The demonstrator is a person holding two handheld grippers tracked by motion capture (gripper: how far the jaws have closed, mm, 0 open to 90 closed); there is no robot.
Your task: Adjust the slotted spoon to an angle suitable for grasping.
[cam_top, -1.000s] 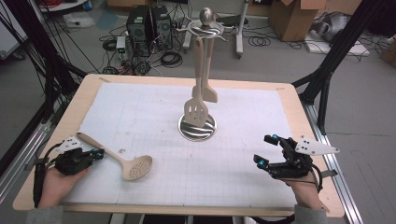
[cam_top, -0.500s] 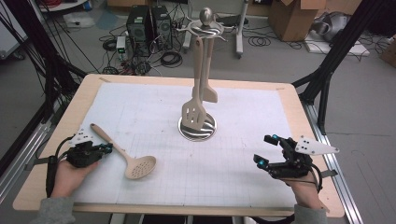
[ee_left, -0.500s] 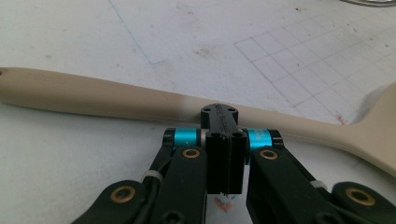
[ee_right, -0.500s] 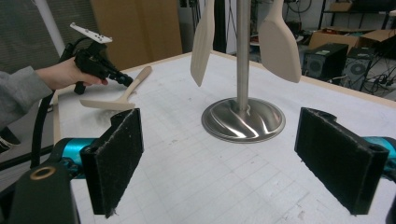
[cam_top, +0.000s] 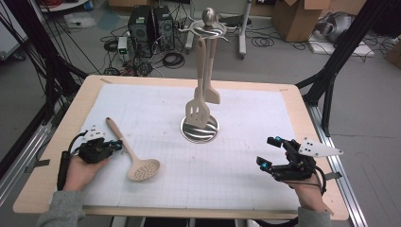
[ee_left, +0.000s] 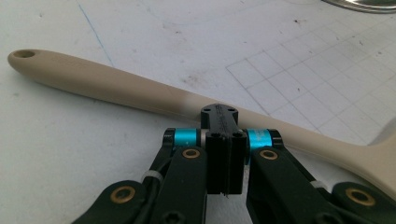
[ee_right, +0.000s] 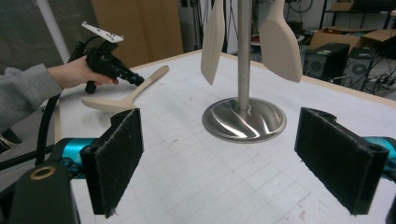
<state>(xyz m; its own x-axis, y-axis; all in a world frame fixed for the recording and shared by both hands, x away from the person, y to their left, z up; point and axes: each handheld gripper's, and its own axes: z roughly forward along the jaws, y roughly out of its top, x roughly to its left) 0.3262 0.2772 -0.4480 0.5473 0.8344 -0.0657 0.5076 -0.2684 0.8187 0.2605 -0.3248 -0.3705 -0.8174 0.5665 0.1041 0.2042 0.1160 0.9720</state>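
Two utensils hang on rack [cam_top: 206, 28]. Skimmer [cam_top: 133, 153] shifted right; L claw [cam_top: 118, 144], closed, empty, now at its handle. R claw [cam_top: 269, 152] wide open, empty. Prob. regrasp next.

The table [cam_top: 288, 101] carried a paper sheet [cam_top: 236, 165] over most of its top. The utensil stand [cam_top: 200, 127] stood on the sheet near its middle, toward the far side, with a slotted turner [cam_top: 197, 112] and a spatula [cam_top: 211, 94] hanging from its upper hooks (both clear of the base). A skimmer spoon [cam_top: 134, 156] lay flat on the sheet at near left, handle pointing away. The left gripper [cam_top: 115, 144] sat just beside that handle's left. The right gripper [cam_top: 269, 152] hovered at near right, well apart from the stand.
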